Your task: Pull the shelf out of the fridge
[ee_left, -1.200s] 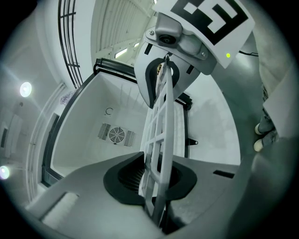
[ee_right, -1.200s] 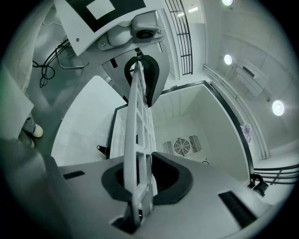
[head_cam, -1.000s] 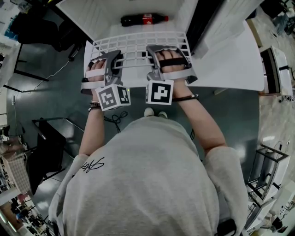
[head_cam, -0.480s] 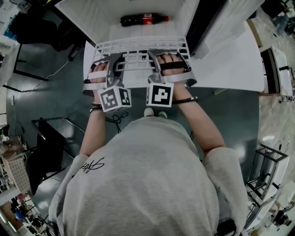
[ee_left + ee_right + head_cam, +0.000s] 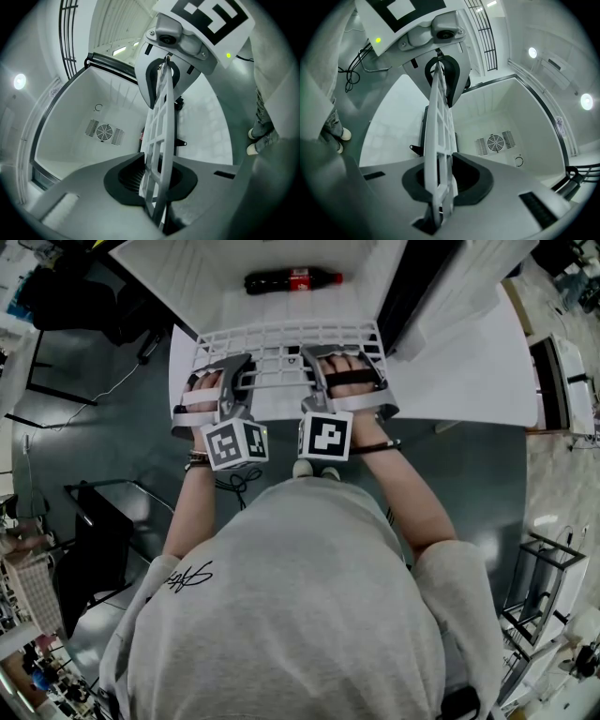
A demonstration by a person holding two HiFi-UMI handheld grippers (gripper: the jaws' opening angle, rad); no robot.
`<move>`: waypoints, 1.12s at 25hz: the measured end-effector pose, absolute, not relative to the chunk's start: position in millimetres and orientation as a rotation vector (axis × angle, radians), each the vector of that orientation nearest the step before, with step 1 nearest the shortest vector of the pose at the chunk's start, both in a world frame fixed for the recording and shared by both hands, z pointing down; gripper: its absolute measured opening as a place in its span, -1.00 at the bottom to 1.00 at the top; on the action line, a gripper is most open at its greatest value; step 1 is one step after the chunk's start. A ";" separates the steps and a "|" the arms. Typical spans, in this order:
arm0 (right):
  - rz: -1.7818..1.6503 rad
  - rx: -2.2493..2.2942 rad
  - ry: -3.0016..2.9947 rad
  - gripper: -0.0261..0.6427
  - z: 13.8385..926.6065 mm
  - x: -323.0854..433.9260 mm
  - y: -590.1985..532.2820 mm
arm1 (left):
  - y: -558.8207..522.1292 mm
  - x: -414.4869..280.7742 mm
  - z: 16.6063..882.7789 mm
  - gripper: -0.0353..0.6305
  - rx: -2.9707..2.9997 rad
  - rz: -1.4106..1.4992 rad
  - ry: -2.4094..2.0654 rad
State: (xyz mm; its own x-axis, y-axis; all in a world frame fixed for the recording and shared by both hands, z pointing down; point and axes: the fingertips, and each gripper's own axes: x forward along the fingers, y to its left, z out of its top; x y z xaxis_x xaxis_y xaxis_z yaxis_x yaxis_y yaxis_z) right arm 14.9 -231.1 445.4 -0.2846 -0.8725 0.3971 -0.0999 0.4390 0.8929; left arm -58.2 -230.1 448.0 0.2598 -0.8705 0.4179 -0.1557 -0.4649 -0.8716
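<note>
The white grid shelf [image 5: 281,341] sticks out of the open fridge [image 5: 216,277] toward me, held level by its near edge. My left gripper [image 5: 239,367] is shut on the shelf's left part and my right gripper [image 5: 314,362] on its middle right. In the left gripper view the shelf [image 5: 159,136] runs edge-on between the dark pads [image 5: 122,180] of the left gripper [image 5: 157,176]. In the right gripper view the shelf [image 5: 440,136] is pinched the same way by the right gripper [image 5: 443,180]. A cola bottle [image 5: 292,280] lies inside the fridge behind the shelf.
The open fridge door [image 5: 469,343] stands at the right. A fan vent [image 5: 104,132] sits in the fridge's back wall. A cable [image 5: 234,482] lies on the grey floor by my shoes [image 5: 316,468]. A dark stand [image 5: 103,521] is at the left, metal racks [image 5: 548,568] at the right.
The shelf's far edge has slid a little nearer to me, out of the fridge. Both grippers stay shut on it and have drawn back only slightly.
</note>
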 end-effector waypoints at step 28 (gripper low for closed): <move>-0.924 0.823 -1.694 -0.78 458.6 17.9 -234.3 | -234.1 -54.3 458.4 -0.74 -1.845 -1.263 0.917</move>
